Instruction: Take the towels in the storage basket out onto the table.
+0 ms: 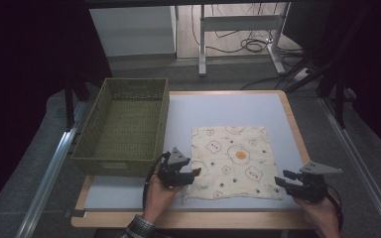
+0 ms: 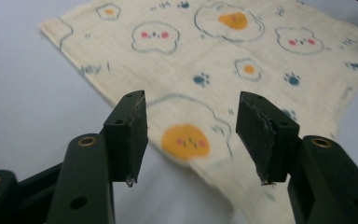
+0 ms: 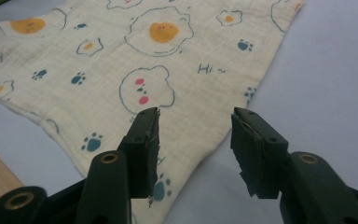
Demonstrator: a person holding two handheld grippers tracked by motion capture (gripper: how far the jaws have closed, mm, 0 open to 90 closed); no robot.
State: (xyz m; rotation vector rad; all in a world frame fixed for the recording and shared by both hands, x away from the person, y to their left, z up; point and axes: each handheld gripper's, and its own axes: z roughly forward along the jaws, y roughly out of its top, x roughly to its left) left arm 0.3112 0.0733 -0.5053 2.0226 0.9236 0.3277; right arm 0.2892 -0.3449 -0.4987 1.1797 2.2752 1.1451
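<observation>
On the table, both grippers, left gripper [image 1: 194, 172] and right gripper [image 1: 281, 178], gape empty at the cloth [image 1: 234, 159] near corners; pinch each corner squarely, evenly

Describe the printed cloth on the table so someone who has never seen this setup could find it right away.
Start at the pale blue table with the wooden edge; a green woven basket fills its left side. To the right of the basket, nearer the person, the cloth lies spread flat between the left gripper and the right gripper. It is cream, printed with fried eggs, small faces and blue paw prints, the only patterned thing there.
</observation>
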